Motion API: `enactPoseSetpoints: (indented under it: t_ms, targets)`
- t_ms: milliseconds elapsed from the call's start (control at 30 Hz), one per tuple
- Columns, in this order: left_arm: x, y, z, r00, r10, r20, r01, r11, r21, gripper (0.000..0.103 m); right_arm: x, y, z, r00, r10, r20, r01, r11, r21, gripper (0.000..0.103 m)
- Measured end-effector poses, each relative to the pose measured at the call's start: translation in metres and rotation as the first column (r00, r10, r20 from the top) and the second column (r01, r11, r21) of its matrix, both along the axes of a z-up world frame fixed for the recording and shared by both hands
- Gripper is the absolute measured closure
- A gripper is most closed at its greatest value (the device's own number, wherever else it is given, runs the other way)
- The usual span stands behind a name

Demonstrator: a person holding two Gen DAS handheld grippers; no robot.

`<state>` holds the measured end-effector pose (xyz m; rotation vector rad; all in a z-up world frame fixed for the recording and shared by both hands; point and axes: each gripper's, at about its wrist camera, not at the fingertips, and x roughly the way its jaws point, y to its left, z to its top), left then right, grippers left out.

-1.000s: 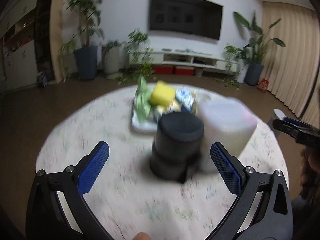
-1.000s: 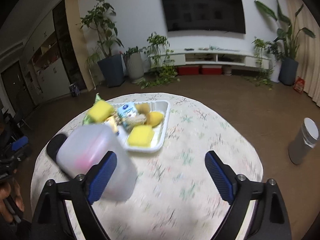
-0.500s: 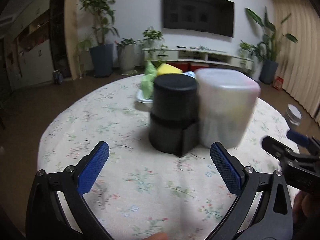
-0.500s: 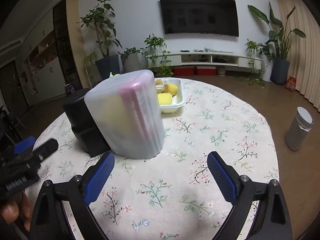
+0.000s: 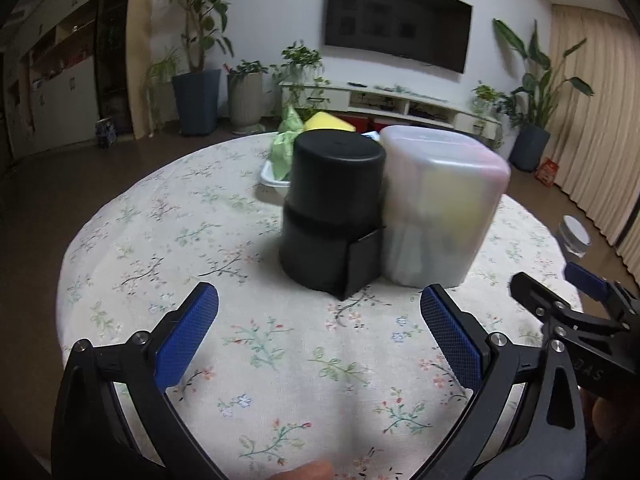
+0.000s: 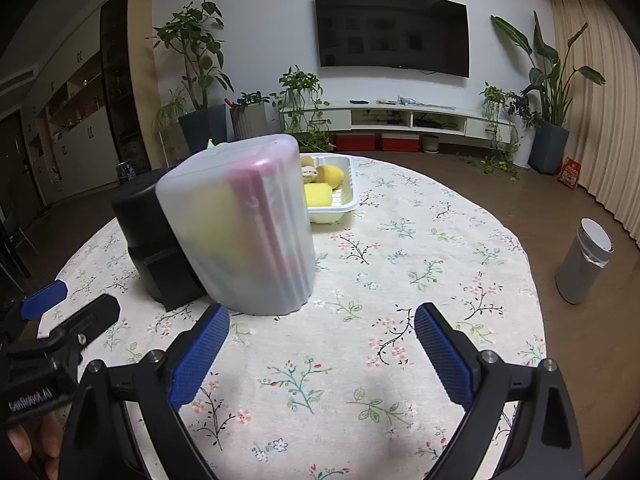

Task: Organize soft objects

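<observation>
White back wall (image 6: 256, 40) carried dark TV (image 6: 391, 34). Low white TV unit (image 6: 420, 118) ran below it, red boxes (image 6: 378, 142) underneath. Potted plants (image 6: 200, 80) stood left of unit, tall plant (image 6: 554, 92) right, by beige curtain (image 6: 600, 100). Cabinets (image 6: 76, 120) lined left wall. Floor (image 6: 500, 184) was brown. Grey bin (image 6: 584, 266) stood on floor right of round bench (image 6: 420, 248), which had floral cloth. Light was dim, even.

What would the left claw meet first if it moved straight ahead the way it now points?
Most likely the black cylindrical plastic container, standing ahead between the open fingers of the left claw. The translucent white plastic container beside it sits slightly right of that line; depth is uncertain.
</observation>
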<state>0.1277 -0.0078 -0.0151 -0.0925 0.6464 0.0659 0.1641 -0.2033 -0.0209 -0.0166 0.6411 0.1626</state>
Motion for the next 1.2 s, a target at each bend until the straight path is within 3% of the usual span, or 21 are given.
enactPoseSetpoints:
  t_ms: [500, 1200]
  targets:
    - [0.0009, -0.0003, -0.0063, 0.999, -0.030, -0.033, 0.029, 0.999, -0.037, 0.000, -0.0038, 0.0067, 0.0017, 0.998, 0.059, 0.016, -0.059, 0.998, 0.000, 0.007]
    - [0.0023, -0.0002, -0.0076, 0.999, -0.001, -0.046, 0.002, 1.000, 0.017, 0.000, -0.0052, 0.0044, 0.0006, 0.999, 0.051, 0.013, -0.051, 0.999, -0.006, 0.007]
